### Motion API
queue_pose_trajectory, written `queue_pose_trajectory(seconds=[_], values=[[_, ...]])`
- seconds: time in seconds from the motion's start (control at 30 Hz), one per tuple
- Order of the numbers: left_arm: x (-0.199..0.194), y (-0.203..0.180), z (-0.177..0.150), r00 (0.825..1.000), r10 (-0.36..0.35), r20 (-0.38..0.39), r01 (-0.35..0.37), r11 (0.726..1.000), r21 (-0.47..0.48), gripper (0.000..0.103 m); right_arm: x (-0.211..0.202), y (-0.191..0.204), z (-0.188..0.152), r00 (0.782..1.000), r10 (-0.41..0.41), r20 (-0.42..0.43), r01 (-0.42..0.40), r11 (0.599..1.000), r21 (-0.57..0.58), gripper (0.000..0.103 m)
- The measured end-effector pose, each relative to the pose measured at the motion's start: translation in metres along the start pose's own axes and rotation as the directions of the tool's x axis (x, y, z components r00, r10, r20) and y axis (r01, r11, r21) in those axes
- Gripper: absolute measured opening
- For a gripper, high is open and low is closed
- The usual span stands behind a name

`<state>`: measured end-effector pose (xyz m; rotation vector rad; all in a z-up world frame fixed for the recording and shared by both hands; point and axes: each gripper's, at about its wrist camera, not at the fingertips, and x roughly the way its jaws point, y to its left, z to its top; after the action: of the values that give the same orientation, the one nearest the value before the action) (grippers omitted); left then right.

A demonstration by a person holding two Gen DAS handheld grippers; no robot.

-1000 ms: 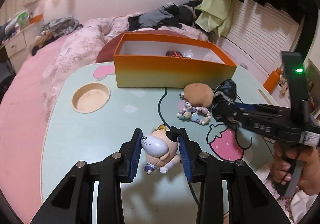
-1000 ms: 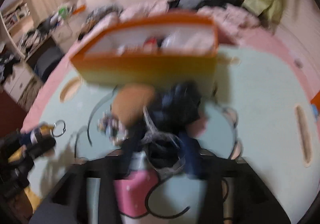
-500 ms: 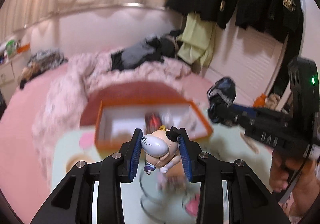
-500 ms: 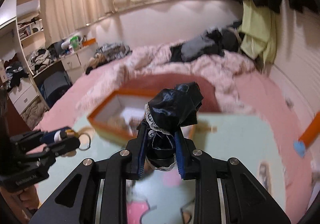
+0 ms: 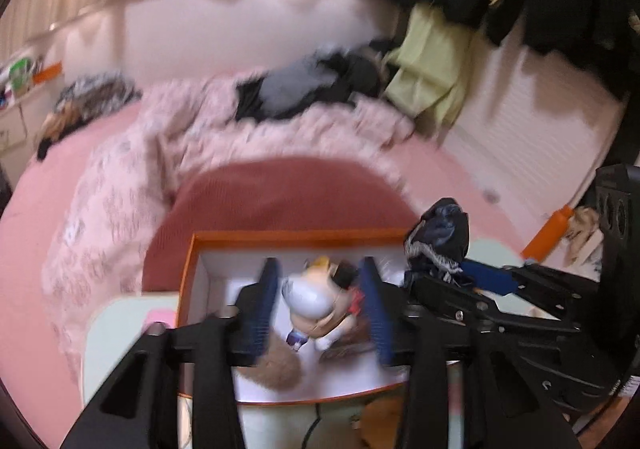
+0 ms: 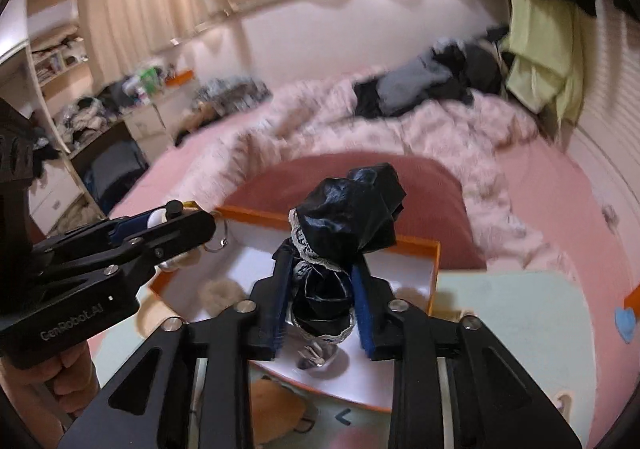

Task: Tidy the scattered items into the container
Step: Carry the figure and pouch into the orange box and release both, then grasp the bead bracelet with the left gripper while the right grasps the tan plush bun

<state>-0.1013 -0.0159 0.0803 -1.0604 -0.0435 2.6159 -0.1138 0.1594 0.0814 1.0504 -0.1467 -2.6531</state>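
Observation:
My left gripper (image 5: 320, 297) is over the open orange box (image 5: 280, 237). Its jaws stand wider apart than the small white and tan figurine (image 5: 316, 301) between them; blur hides whether they still touch it. My right gripper (image 6: 320, 297) is shut on a black lace-trimmed cloth bundle (image 6: 344, 217) and holds it above the same box (image 6: 416, 245). The left gripper (image 6: 176, 225) shows at the left of the right wrist view, with a key ring hanging from it. A tan fluffy ball (image 5: 276, 369) lies inside the box.
The box stands at the far edge of a pale green table (image 6: 512, 313), against a dark red cushion (image 5: 280, 193) and a pink bed. A brown plush (image 6: 276, 409) lies on the table in front of the box. A blue heart (image 6: 626, 323) sits at the table's right.
Both grippers have lifted their items off the table and moved forward over the orange box. The left jaws now stand wider around the figurine.

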Motion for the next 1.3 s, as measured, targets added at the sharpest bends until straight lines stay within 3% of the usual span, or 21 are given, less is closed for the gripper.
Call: queue_pose_trajectory(seconds=[0.03, 0.1, 0.13, 0.2, 0.43, 0.63, 0.8, 1.0, 1.03, 1.07, 1.1, 1.17, 1.3], values=[[0.003, 0.001, -0.002, 1.0, 0.003, -0.003, -0.003, 1.0, -0.01, 0.066, 0.01, -0.001, -0.002, 0.999, -0.006, -0.041, 0.006, 1.0, 0.004, 0.044], [0.003, 0.003, -0.007, 1.0, -0.001, 0.009, 0.002, 1.0, -0.022, 0.071, 0.024, -0.004, -0.007, 0.994, -0.043, -0.099, 0.045, 0.999, 0.016, 0.052], [0.003, 0.004, -0.008, 1.0, 0.0, 0.007, 0.0, 1.0, -0.022, 0.073, 0.024, -0.006, -0.01, 0.994, -0.057, -0.089, 0.058, 0.998, 0.013, 0.053], [0.002, 0.006, -0.009, 1.0, -0.001, 0.009, 0.001, 1.0, -0.029, 0.073, 0.022, -0.005, -0.012, 0.994, -0.084, -0.063, 0.084, 0.996, -0.004, 0.064], [-0.026, 0.005, -0.007, 0.999, 0.007, 0.051, -0.006, 0.999, -0.031, 0.074, 0.002, -0.011, -0.007, 0.997, -0.079, -0.003, 0.079, 0.997, 0.021, 0.065], [-0.065, -0.002, -0.035, 0.997, 0.039, 0.074, -0.037, 0.999, -0.021, 0.086, -0.035, -0.011, -0.017, 0.995, -0.091, 0.036, 0.089, 0.995, 0.035, 0.066], [-0.062, -0.006, -0.088, 0.998, 0.038, -0.044, -0.039, 0.999, -0.027, 0.086, -0.047, -0.006, -0.057, 0.995, -0.092, -0.028, 0.092, 0.995, 0.028, 0.068], [-0.038, -0.012, -0.146, 0.981, 0.064, -0.185, -0.068, 0.998, -0.014, 0.086, -0.038, -0.003, -0.116, 0.98, -0.131, -0.153, 0.135, 0.991, 0.021, 0.068], [-0.033, -0.015, -0.153, 0.975, 0.076, -0.208, -0.077, 0.997, 0.005, 0.091, -0.035, -0.004, -0.124, 0.975, -0.142, -0.172, 0.148, 0.989, 0.024, 0.068], [-0.033, -0.022, -0.158, 0.974, 0.131, -0.184, -0.119, 0.99, 0.073, 0.099, -0.032, -0.005, -0.131, 0.969, -0.151, -0.193, 0.158, 0.987, 0.023, 0.069], [-0.031, -0.025, -0.161, 0.972, 0.141, -0.187, -0.126, 0.988, 0.09, 0.103, -0.029, -0.004, -0.137, 0.962, -0.169, -0.213, 0.174, 0.985, 0.005, 0.078], [-0.029, -0.026, -0.163, 0.972, 0.134, -0.194, -0.118, 0.989, 0.091, 0.103, -0.028, 0.004, -0.142, 0.946, -0.256, -0.2, 0.248, 0.967, -0.065, 0.088], [-0.026, -0.025, -0.162, 0.972, 0.136, -0.193, -0.122, 0.989, 0.083, 0.103, -0.032, 0.005, -0.141, 0.948, -0.254, -0.194, 0.251, 0.967, -0.038, 0.092]])
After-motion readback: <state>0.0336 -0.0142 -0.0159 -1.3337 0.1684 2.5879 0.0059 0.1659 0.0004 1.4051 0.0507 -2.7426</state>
